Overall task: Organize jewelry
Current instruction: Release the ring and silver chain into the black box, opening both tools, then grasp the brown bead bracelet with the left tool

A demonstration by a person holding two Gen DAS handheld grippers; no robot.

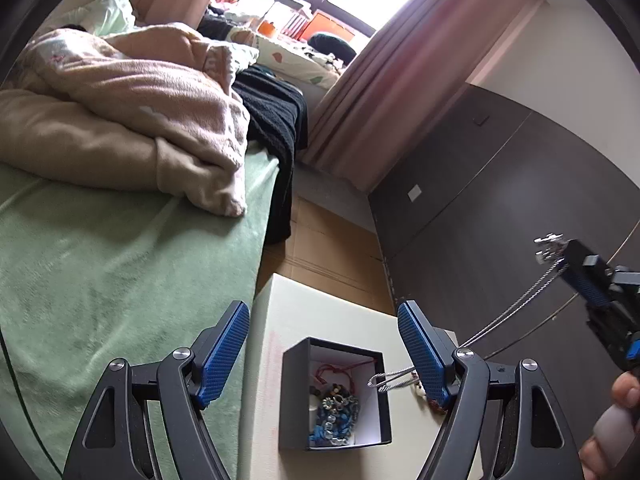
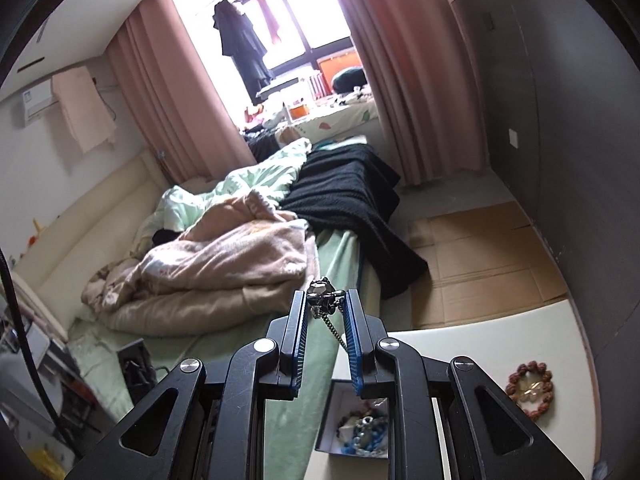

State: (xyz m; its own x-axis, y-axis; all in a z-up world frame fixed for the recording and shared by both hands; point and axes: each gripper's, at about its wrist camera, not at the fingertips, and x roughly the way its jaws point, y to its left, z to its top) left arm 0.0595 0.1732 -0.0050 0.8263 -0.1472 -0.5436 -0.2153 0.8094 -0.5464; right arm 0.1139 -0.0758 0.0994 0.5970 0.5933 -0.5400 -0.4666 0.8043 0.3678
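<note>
Right hand-held gripper pinches silver necklace above box.

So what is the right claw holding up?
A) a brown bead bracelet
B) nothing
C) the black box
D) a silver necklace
D: the right claw pinches a silver necklace by its pendant, with the chain dangling down towards the black box.
</note>
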